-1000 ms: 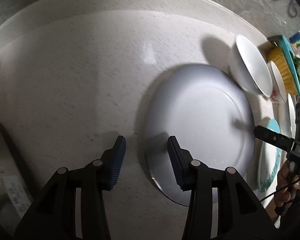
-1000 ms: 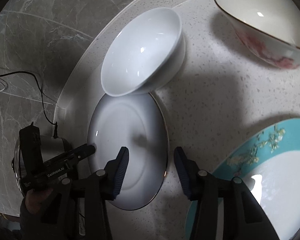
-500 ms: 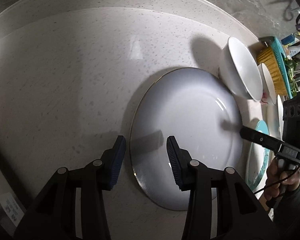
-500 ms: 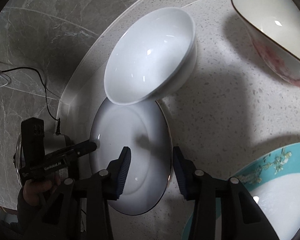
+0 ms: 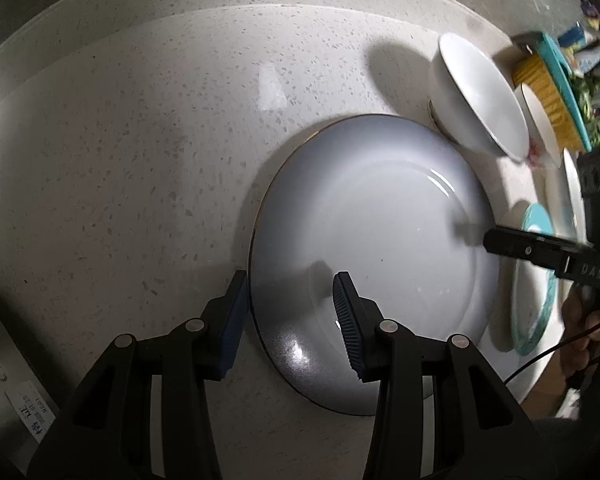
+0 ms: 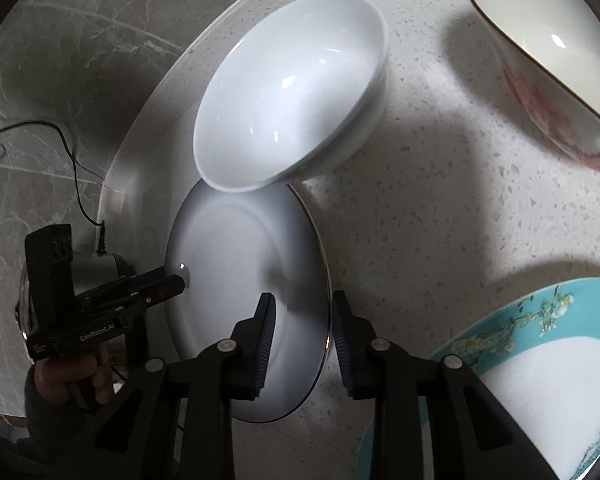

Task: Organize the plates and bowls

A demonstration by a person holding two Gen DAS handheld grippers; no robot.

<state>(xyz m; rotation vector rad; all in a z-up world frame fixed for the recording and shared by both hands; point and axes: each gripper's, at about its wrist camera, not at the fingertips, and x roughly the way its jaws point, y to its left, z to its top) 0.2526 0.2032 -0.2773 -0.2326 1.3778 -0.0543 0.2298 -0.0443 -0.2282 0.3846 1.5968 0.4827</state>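
Observation:
A white gold-rimmed plate (image 5: 380,240) lies flat on the speckled round table (image 5: 140,140). My left gripper (image 5: 288,312) is open with its jaws straddling the plate's near rim, one pad on each side. My right gripper (image 6: 300,332) is open and straddles the opposite rim of the same plate (image 6: 244,280); it also shows in the left wrist view (image 5: 496,240). A white bowl (image 6: 292,104) leans on the plate's far edge. A cream bowl with a pink pattern (image 6: 548,52) sits at the upper right.
A turquoise floral plate (image 6: 540,364) lies just right of my right gripper. A yellow basket (image 5: 548,100) and a green plant stand past the bowls. A metal pot and a cable (image 6: 72,168) sit off the table's left edge.
Both grippers have moved in toward the white plate. Its rim now sits between the jaws of each gripper. The plate has not visibly moved on the table.

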